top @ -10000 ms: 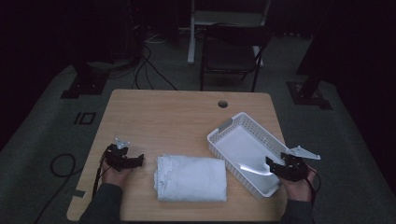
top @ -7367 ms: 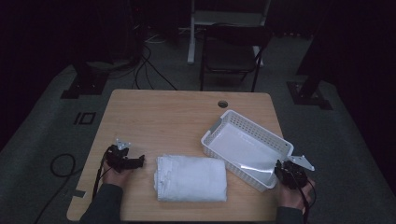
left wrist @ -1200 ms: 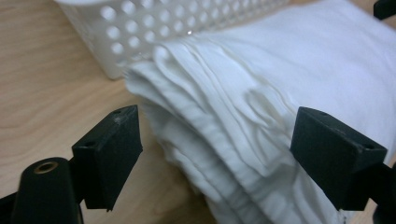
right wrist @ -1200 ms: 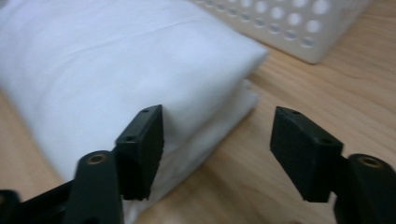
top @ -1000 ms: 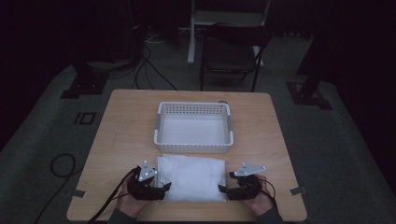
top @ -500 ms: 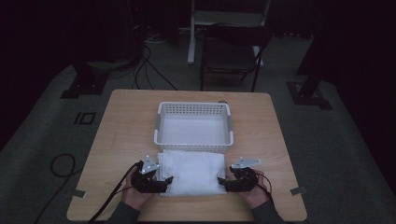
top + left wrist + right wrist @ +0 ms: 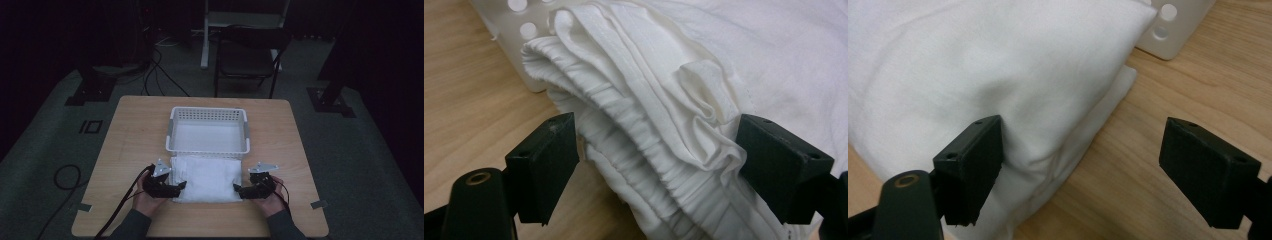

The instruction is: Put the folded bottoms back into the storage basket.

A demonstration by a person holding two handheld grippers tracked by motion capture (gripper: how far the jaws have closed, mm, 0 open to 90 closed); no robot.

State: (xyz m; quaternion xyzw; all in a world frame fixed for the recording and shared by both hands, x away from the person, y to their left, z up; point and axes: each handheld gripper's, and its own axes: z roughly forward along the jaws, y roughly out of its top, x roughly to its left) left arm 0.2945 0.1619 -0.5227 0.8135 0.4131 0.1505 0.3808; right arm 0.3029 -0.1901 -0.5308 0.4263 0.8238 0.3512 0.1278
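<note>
A folded white cloth (image 7: pixel 207 177) lies on the table just in front of a white perforated basket (image 7: pixel 207 149). My left gripper (image 7: pixel 181 186) is at the cloth's left edge. In the left gripper view the layered folds of the cloth (image 7: pixel 664 100) fill the gap of the left gripper (image 7: pixel 661 160), whose jaws stand wide; it is open. My right gripper (image 7: pixel 239 190) is at the cloth's right edge. Its jaws have just been opening: one jaw rests against the cloth (image 7: pixel 973 65), and bare wood spans the rest of the right gripper (image 7: pixel 1083 165).
The basket (image 7: pixel 519 30) corner shows right behind the cloth in both gripper views, basket (image 7: pixel 1173 25) included. The wooden table (image 7: pixel 130 130) has free room either side. A chair (image 7: pixel 247 55) and cables stand on the floor beyond.
The basket has gone from the table's right side to the middle, behind the cloth. In the last second both hands slid forward along the cloth's sides toward the basket.
</note>
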